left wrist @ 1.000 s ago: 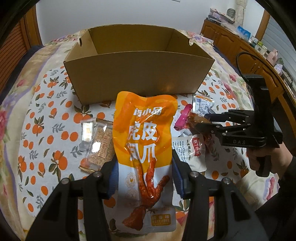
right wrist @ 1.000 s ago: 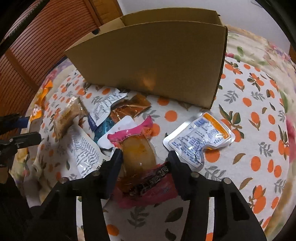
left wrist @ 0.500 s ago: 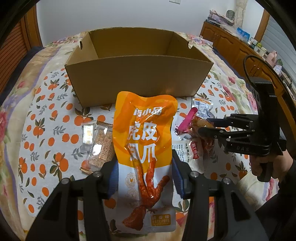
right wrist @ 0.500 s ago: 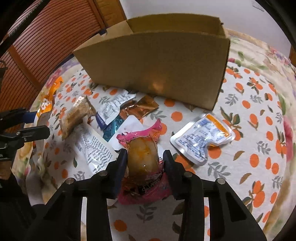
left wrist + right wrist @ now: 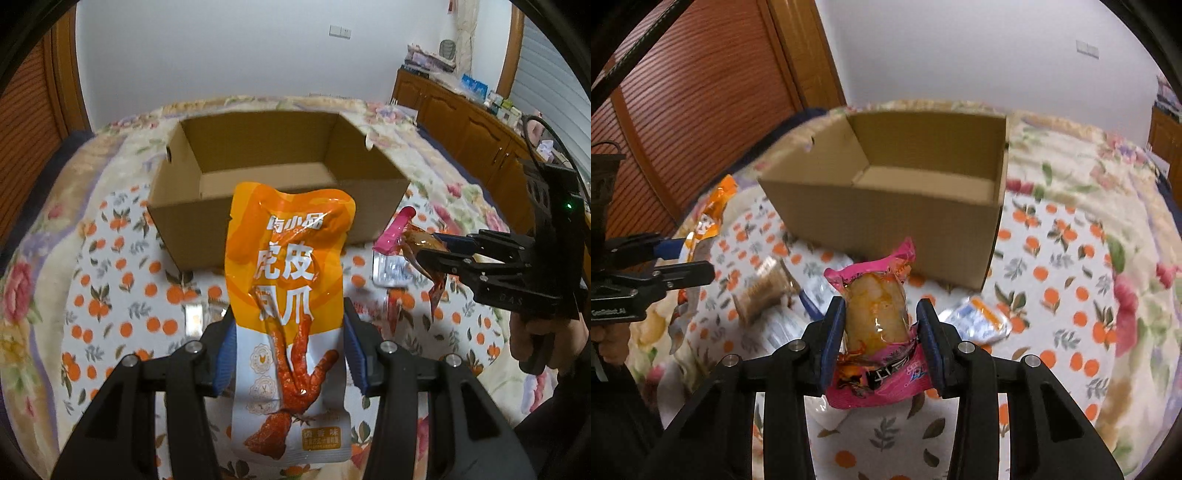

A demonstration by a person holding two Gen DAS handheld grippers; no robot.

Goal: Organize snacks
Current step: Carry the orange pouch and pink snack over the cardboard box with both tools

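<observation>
My left gripper [image 5: 290, 354] is shut on an orange and white chicken-feet pouch [image 5: 288, 295], held upright above the cloth. In the right wrist view my right gripper [image 5: 881, 332] is shut on a pink snack packet [image 5: 877, 317] with a pale lump inside, also lifted off the cloth. An open cardboard box [image 5: 273, 206] stands beyond both, and its inside looks bare. From the left wrist view the right gripper [image 5: 424, 245] hangs at the right with the pink packet [image 5: 397, 232]. The left gripper [image 5: 683, 258] and orange pouch [image 5: 713, 214] show at the left of the right wrist view.
Loose snacks lie on the orange-patterned cloth [image 5: 1052, 295]: a brown cracker pack [image 5: 764, 295], a white and orange sachet [image 5: 979, 321] and clear packets [image 5: 391, 269]. A wooden slatted door [image 5: 683, 110] stands left, a wooden cabinet [image 5: 472, 129] right. A hand [image 5: 543, 339] holds the right gripper's handle.
Both grippers have risen with their packets, so the box's inside now shows. The right gripper's jaws closed on the pink packet and lifted it off the cloth.
</observation>
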